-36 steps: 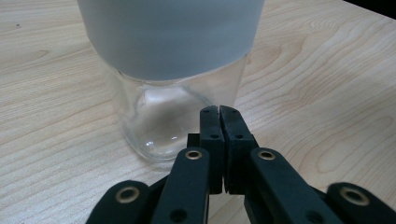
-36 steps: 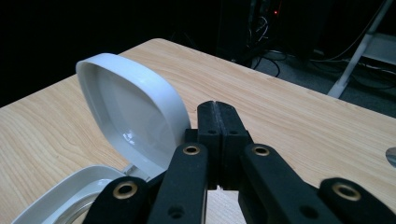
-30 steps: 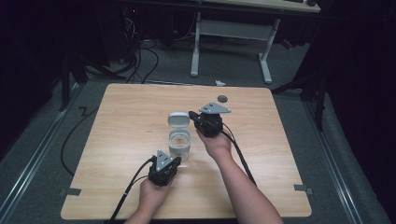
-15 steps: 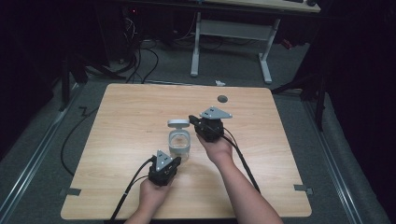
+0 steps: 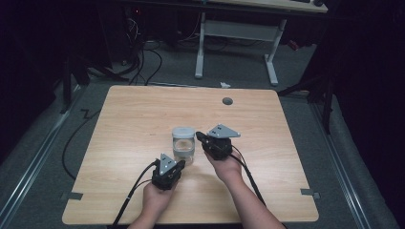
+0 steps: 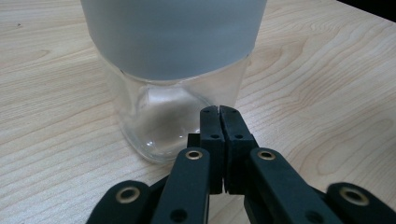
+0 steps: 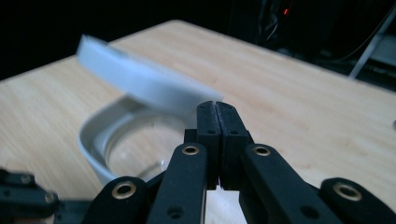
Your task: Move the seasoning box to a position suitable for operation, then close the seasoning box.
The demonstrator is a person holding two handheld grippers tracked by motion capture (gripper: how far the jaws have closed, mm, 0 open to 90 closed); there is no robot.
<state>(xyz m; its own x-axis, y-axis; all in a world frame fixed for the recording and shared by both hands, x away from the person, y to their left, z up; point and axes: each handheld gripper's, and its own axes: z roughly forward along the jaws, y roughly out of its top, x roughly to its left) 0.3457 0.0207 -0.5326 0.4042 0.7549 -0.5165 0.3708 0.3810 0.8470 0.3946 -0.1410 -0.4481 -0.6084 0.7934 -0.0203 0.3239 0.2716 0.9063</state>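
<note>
The wooden tabletop (image 5: 129,124) carries a clear glass jar (image 5: 183,151) near its middle, and this jar is the landmark for the rest. A white flip lid (image 5: 183,132) stands open on the jar, raised on the far side; in the right gripper view the lid (image 7: 140,79) is tilted above the white rim (image 7: 91,149) of the jar. The right gripper (image 5: 202,138) is just beside the jar on its right, held by a hand (image 5: 224,164), and its jaws are pressed together with nothing between them, the tips close under the edge of the lid. The left gripper (image 5: 182,163) is at the near side of the jar, low by the tabletop; its jaws (image 6: 219,116) are also closed on nothing, with the tips just in front of the glass wall (image 6: 159,121). A small round hole (image 5: 227,101) lies in the tabletop well beyond the jar.
</note>
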